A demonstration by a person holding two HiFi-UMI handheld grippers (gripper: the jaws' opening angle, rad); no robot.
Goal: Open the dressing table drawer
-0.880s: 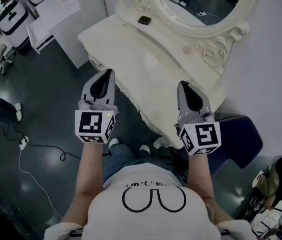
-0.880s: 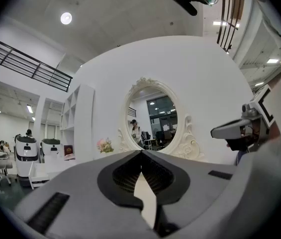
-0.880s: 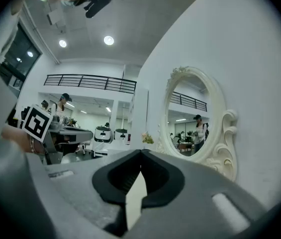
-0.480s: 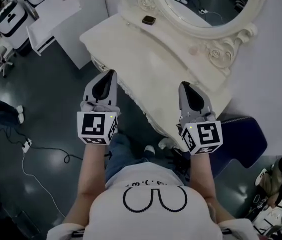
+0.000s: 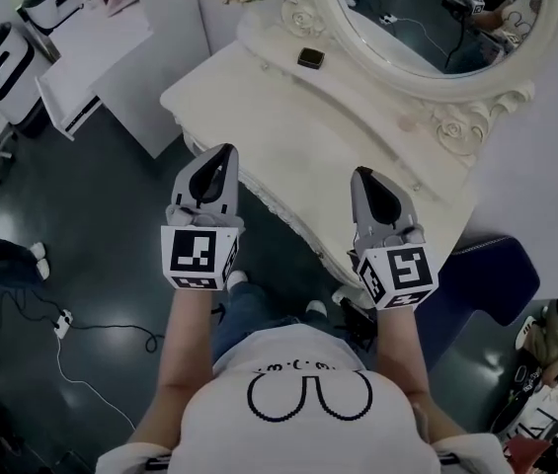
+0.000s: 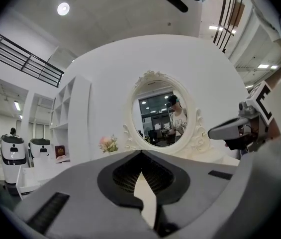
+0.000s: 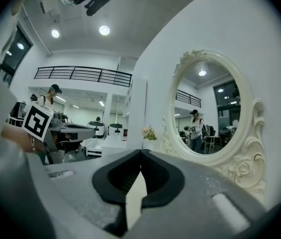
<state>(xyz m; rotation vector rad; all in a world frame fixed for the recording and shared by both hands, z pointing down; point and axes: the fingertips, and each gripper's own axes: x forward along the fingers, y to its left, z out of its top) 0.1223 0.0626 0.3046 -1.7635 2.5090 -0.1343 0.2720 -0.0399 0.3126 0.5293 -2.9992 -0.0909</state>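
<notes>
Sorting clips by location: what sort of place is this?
Probably a lab or test hall, not a home: the dressing table with its oval mirror stands on a dark glossy floor, near white machines.

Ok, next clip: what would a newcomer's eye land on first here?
The ornate cream dressing table with its big oval mirror fills the top of the head view. At its near edge, the left hand-held gripper and right hand-held gripper are held side by side, both shut and empty. A small dark object lies by the mirror.
</notes>
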